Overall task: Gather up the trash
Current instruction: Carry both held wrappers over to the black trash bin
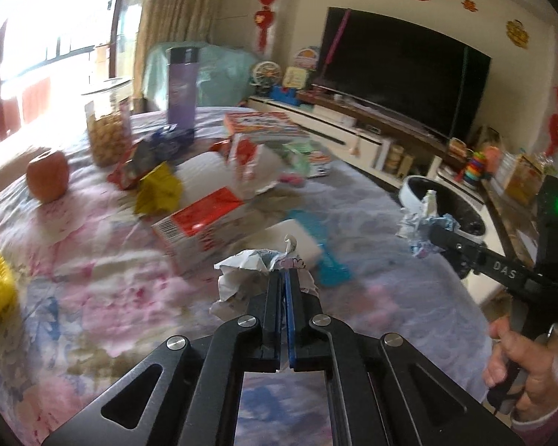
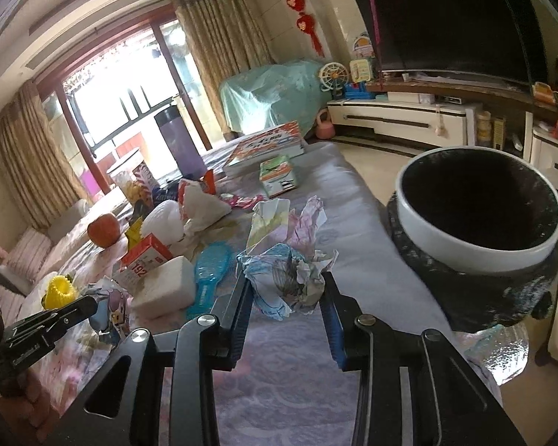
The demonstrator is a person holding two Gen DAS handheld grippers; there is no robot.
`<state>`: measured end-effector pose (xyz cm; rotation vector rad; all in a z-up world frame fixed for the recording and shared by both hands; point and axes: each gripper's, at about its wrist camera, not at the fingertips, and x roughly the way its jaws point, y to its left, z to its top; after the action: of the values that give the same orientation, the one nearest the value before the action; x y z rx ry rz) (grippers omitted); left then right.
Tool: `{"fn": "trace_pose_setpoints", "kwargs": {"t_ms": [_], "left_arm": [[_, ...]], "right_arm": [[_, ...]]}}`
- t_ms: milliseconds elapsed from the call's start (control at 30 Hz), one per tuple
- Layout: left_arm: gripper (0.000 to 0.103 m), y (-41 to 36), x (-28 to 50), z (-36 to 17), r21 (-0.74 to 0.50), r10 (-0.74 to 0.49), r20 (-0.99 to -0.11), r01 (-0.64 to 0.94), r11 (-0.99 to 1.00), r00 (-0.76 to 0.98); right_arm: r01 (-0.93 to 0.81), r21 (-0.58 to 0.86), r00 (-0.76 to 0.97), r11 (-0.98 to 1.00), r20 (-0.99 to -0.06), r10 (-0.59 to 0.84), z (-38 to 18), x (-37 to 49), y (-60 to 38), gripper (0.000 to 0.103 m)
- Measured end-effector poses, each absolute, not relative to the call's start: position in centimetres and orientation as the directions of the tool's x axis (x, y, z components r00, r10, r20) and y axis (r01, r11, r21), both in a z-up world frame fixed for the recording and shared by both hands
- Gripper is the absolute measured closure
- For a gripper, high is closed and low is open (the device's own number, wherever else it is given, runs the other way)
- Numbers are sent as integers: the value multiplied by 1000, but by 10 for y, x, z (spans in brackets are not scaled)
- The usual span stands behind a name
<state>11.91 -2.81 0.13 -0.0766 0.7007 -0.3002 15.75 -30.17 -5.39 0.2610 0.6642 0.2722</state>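
My left gripper is shut on a crumpled white paper wad above the flowered tablecloth; it also shows in the right wrist view. My right gripper is shut on a crumpled blue-and-white paper ball, held above the table near its right edge; the ball shows in the left wrist view. A round bin with a white rim and dark inside stands off the table's right edge, just right of the right gripper. Another crumpled paper lies on the table behind the ball.
The table holds a red-and-white carton, yellow wrapper, apple, snack jar, purple tumbler, white block, blue plastic piece, green box and a flat game box. A TV stands beyond.
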Motion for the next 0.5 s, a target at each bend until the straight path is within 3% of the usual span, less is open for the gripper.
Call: {"fn": "trace_pose_setpoints", "kwargs": {"t_ms": [500], "left_arm": [[103,-95,159,-1,-156,-390,-630,381,911,672]], "right_arm": [[-75,343,790,936,-552,265,-47,149,-355,67]]}}
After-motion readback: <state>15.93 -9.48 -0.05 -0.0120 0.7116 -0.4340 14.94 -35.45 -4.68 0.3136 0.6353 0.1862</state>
